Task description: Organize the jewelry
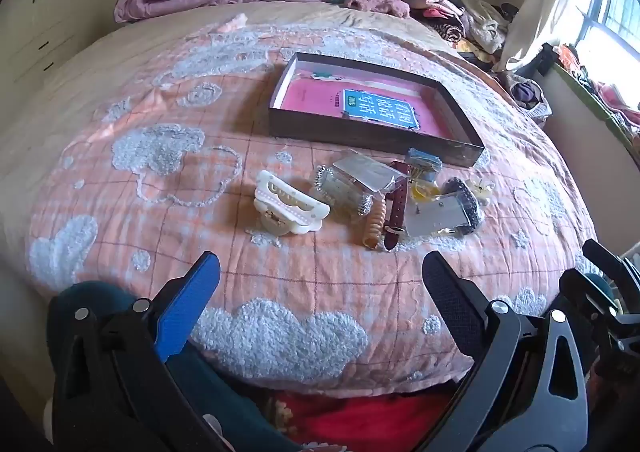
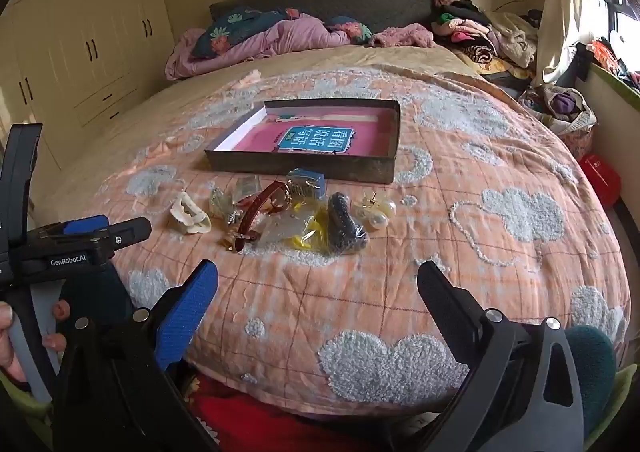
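Note:
A pile of accessories lies on the orange quilt in front of a shallow dark box (image 1: pixel 360 138) (image 2: pixel 304 168) with a pink book inside. The pile holds a white hair claw (image 1: pixel 286 208) (image 2: pixel 188 214), a brown watch strap (image 1: pixel 396 204) (image 2: pixel 260 212), a coiled hair tie (image 1: pixel 374 226), small clear bags (image 1: pixel 360 172), a dark beaded piece (image 2: pixel 344 226) and pearl earrings (image 2: pixel 376 212). My left gripper (image 1: pixel 320 272) is open and empty, hovering short of the pile. My right gripper (image 2: pixel 318 280) is open and empty, also short of the pile.
The quilt (image 2: pixel 500 252) covers a bed with pillows and a purple blanket (image 2: pixel 260 40) at the head. Heaped clothes (image 2: pixel 480 36) lie at the far right by the window. Cupboards (image 2: pixel 80 52) stand on the left. The left gripper's body (image 2: pixel 72 244) shows at the right wrist view's left edge.

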Available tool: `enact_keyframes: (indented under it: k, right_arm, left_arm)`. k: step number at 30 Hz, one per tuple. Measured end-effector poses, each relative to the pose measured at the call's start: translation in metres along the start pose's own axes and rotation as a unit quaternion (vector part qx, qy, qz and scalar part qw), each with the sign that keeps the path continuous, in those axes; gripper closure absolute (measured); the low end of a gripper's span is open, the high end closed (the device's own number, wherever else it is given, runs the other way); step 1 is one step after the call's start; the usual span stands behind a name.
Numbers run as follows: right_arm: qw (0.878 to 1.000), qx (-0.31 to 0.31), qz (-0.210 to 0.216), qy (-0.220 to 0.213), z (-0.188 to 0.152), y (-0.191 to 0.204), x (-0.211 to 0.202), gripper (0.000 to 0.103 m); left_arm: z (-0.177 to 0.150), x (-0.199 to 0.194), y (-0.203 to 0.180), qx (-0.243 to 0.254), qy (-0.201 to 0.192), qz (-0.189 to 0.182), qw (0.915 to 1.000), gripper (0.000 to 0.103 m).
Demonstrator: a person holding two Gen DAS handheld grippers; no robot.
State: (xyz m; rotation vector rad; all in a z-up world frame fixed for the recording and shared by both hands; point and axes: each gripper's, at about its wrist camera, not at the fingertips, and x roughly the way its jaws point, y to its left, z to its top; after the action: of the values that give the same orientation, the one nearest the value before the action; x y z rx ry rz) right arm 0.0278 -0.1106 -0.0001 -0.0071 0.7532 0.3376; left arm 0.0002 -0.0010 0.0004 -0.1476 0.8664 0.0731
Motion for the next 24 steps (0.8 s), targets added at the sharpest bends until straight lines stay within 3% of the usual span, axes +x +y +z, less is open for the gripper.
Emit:
enact_keyframes:
  k: [24]
  right_arm:
    - [1.0, -0.002, 0.002, -0.01, 0.003, 0.006, -0.01, 0.004]
  left_arm:
    - [0.0, -0.011, -0.005, 0.006, -0.005, -0.01, 0.9999, 0.008]
